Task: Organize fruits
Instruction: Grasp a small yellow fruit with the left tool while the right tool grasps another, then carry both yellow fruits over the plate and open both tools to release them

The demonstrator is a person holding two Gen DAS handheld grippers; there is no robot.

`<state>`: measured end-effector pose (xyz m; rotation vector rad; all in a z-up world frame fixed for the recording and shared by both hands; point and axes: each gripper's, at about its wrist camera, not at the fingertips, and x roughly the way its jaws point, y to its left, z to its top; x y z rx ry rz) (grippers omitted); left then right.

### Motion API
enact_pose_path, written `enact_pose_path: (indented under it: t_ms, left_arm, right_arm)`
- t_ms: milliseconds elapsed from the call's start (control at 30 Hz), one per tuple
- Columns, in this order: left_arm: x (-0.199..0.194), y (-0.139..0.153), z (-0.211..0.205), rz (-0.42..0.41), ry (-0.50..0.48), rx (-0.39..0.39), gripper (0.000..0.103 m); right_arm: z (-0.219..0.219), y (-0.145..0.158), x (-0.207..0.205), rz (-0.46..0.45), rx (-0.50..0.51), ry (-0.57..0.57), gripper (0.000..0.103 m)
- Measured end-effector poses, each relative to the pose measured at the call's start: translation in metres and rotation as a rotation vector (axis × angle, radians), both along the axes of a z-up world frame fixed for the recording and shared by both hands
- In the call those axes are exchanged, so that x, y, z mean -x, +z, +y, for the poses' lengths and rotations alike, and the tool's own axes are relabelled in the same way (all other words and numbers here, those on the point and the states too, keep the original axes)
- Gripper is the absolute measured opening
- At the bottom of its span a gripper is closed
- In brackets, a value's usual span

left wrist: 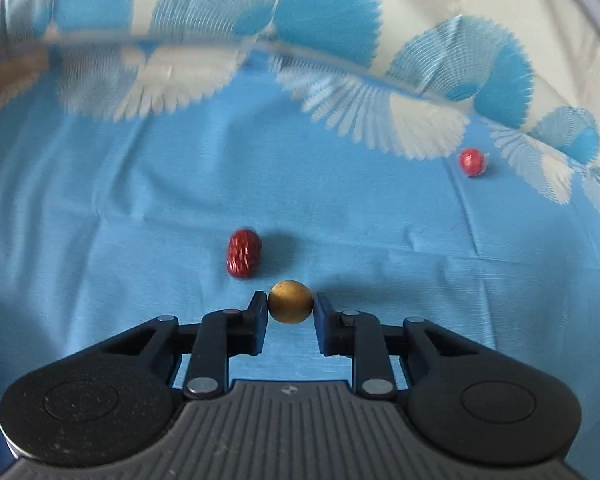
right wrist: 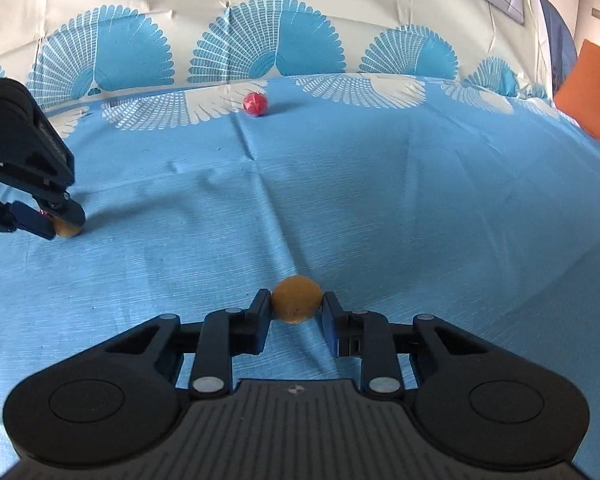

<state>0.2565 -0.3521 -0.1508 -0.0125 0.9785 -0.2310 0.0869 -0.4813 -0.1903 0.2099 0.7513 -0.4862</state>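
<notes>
Pinching 1 golden fruit (left wrist: pixel 290 302) is the left tool (left wrist: pixel 290 308); right tool (right wrist: pixel 296 306) pinches another orange fruit (right wrist: pixel 297 298).

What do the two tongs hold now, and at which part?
Left tongs: a golden round fruit, pinched at its two sides. Right tongs: an orange round fruit, also pinched at its sides. Both fruits seem low over the cloth.

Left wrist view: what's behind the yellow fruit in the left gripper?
Just beyond the yellow fruit, slightly left, a dark red oblong fruit lies on the blue cloth. A small red ball sits far right. The cloth under the gripped fruit is hidden.
</notes>
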Motion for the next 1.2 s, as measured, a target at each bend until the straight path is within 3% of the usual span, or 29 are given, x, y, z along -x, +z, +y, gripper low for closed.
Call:
enact_pose_path:
  t_ms: [233, 433, 633, 767, 967, 1200]
  left_arm:
    - [0.049, 0.032, 0.033, -0.049, -0.107, 0.038, 0.027]
    - [0.105, 0.08, 0.087, -0.093, -0.134, 0.023, 0.027]
    - [0.173, 0.134, 0.167, -0.136, -0.136, -0.002, 0.027]
    - [0.215, 0.159, 0.229, -0.113, -0.09, -0.004, 0.027]
    - [0.276, 0.179, 0.318, -0.081, -0.029, -0.042, 0.027]
    - [0.34, 0.197, 0.38, -0.172, 0.043, -0.041, 0.027]
  right_arm:
    - [0.001, 0.031, 0.027, -0.042, -0.052, -0.039, 0.029]
    - [0.032, 0.081, 0.052, -0.127, -0.068, 0.022, 0.029]
    - [0.096, 0.144, 0.081, -0.212, -0.073, 0.185, 0.029]
    - [0.15, 0.179, 0.108, -0.235, -0.083, 0.318, 0.029]
    - [0.221, 0.216, 0.152, -0.21, -0.182, 0.485, 0.029]
    - [0.296, 0.237, 0.205, -0.172, -0.187, 0.613, 0.029]
